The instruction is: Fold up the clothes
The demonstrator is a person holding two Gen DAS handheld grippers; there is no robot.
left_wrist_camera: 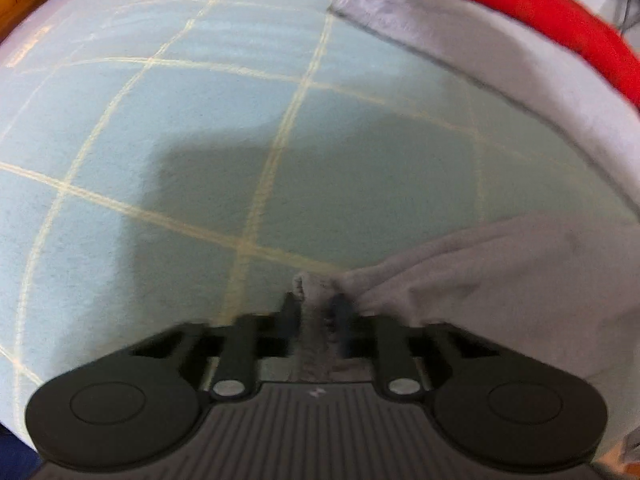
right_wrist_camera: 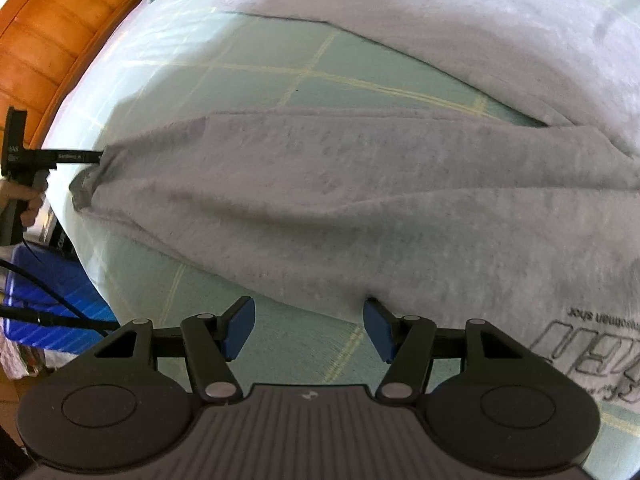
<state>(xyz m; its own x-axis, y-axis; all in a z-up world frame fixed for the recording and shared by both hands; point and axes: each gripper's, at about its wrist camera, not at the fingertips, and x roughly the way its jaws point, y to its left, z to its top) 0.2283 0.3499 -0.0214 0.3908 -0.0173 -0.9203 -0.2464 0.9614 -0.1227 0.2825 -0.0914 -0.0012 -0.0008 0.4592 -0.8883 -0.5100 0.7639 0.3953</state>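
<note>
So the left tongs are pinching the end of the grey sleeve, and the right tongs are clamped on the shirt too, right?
Not quite. The left tongs do pinch the grey sleeve, but the right tongs stand open at the shirt's edge, gripping nothing, as the right wrist view shows.

Blurred grip, cropped print

The left gripper (left_wrist_camera: 316, 312) fingertips smear with motion blur — pinched grey sweatshirt (left_wrist_camera: 500, 280) hides their pads; the sweatshirt's printed lettering (right_wrist_camera: 592, 340) runs off the right edge — unreadable.
</note>
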